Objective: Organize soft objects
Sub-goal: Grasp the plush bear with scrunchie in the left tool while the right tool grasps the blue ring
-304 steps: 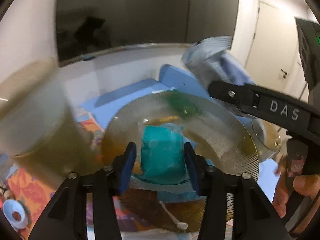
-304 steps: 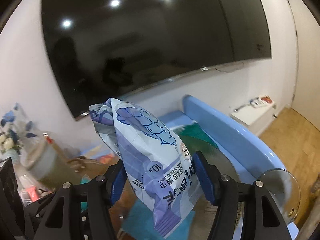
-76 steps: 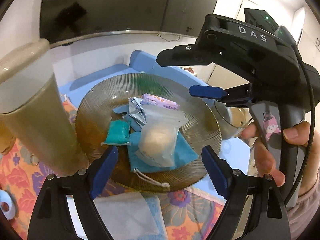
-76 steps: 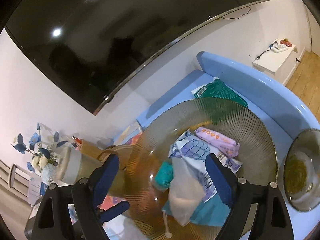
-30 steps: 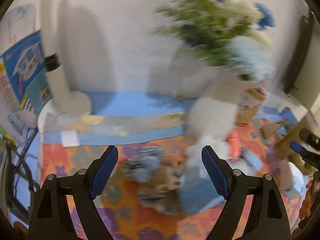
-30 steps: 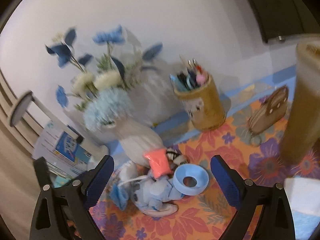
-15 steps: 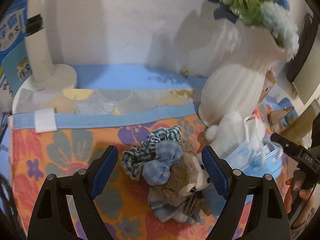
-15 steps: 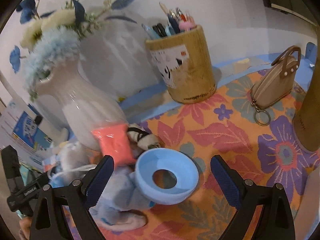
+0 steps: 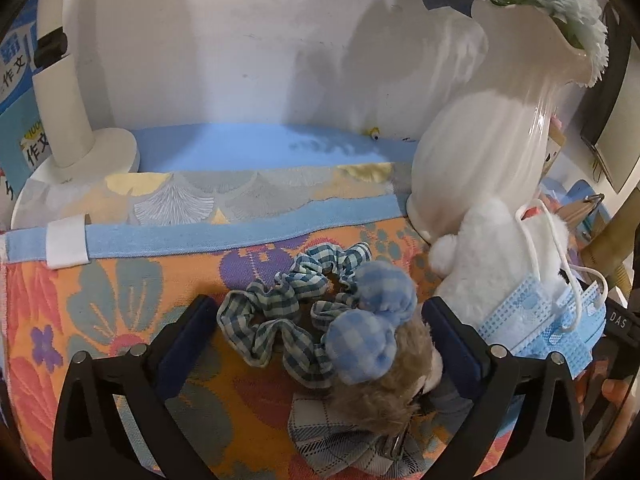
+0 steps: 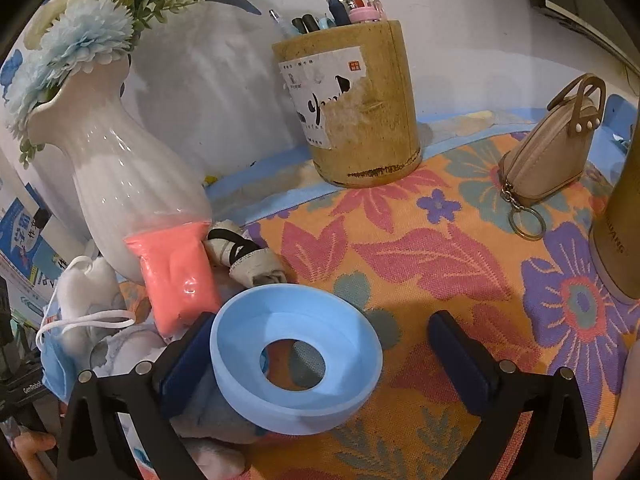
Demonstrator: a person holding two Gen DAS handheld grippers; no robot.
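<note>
Left gripper [image 9: 318, 344] spread wide, empty, straddling checked scrunchie [image 9: 288, 308] and brown plush toy [image 9: 384, 380] on floral cloth [image 9: 100, 300] near desk's rear edge. White plush [image 9: 492, 256] with blue face mask [image 9: 540, 324] leans against white vase [image 9: 488, 148]. Right gripper [image 10: 320, 352] wide apart, empty, around blue silicone ring [image 10: 296, 356]. Pink packet [image 10: 176, 276] against vase base.

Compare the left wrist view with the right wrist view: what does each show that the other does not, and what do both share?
Only the left wrist view shows the checked scrunchie and the brown plush toy between the open left gripper.

Only the right wrist view shows the blue funnel, pen holder, pink pouch and small handbag, with the right gripper open.

Both show the white vase, face mask and floral cloth.
</note>
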